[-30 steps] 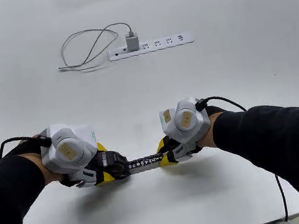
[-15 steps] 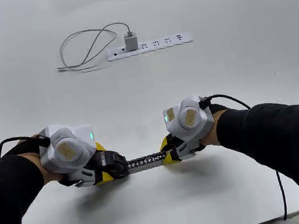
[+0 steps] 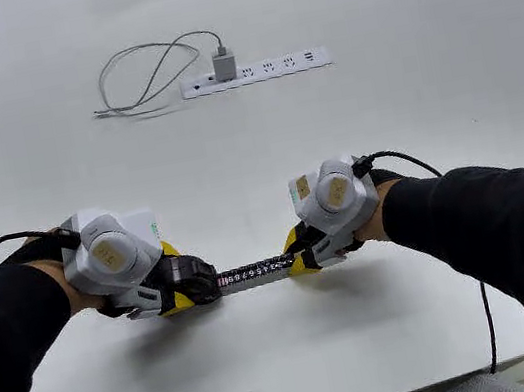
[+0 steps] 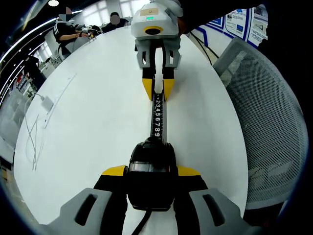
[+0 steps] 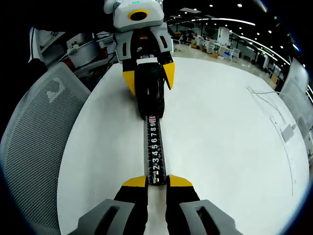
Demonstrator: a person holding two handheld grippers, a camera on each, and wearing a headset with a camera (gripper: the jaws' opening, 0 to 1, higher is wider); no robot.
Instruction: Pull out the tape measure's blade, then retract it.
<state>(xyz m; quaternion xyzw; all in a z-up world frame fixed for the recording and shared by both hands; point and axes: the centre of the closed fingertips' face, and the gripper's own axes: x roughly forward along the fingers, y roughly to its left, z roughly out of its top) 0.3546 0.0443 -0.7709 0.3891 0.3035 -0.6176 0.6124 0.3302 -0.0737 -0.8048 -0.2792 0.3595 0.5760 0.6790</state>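
Office: mesh chair (image 4: 264, 122), long white table (image 3: 383, 134)

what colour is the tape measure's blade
The blade is black with white numerals; clearest in the right gripper view.

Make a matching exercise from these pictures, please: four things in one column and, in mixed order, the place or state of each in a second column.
Column 1
1. left tool
2. right tool
3. blade
4. power strip

Column 2
A. lies at the far side of the table
B. shut on the blade's tip
C. stretched between the two tools
D. shut on the tape measure's case

Pairs: 1-D, 2-B, 3-C, 4-A
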